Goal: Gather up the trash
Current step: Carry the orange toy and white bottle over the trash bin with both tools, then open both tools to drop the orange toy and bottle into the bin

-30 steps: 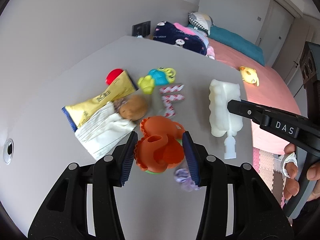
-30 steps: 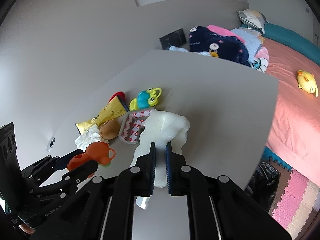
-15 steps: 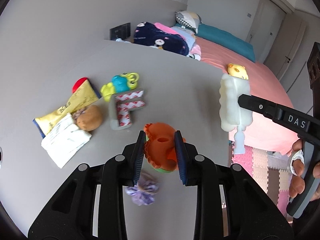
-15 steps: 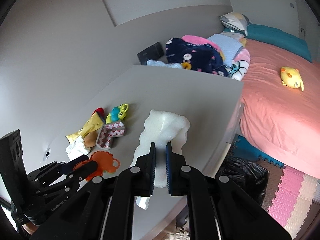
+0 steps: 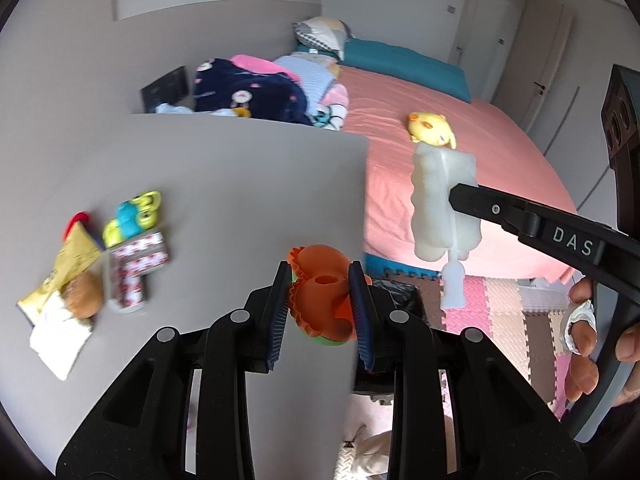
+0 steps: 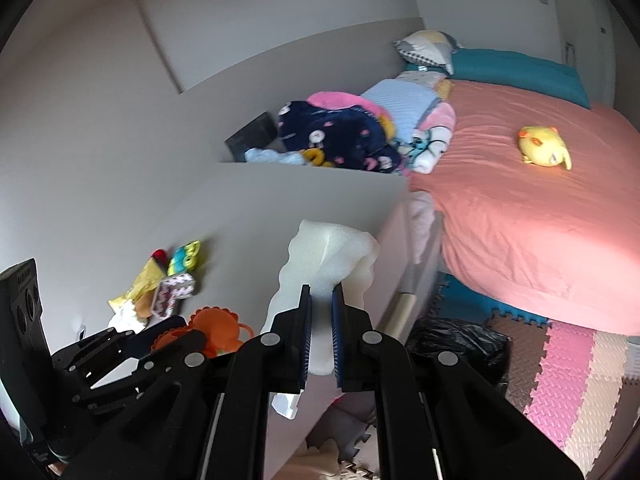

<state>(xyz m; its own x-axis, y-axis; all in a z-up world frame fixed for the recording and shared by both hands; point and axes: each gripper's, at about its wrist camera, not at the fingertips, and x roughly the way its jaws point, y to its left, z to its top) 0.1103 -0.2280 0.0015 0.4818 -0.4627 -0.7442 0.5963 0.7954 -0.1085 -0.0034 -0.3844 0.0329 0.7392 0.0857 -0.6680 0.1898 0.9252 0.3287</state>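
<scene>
Nearest you, your left gripper point(image 5: 322, 304) is closed on the orange toy point(image 5: 320, 292), pinched across its middle with its scalloped edges sticking out past the pads, so it could twist and drop if you swing fast. Your right gripper point(image 6: 320, 330) is clamped almost fully closed on the white foam piece point(image 6: 326, 256); the foam is soft and held by one compressed strip, so it may tear or slide free. Both items hang past the table point(image 5: 240, 184) edge. Below, the black trash bag point(image 6: 460, 346) sits on the floor mats; its mouth looks slumped, so a high release could miss it. Farther back, the yellow wrapper point(image 5: 66, 268) and paper are on the table, not yet collected.
</scene>
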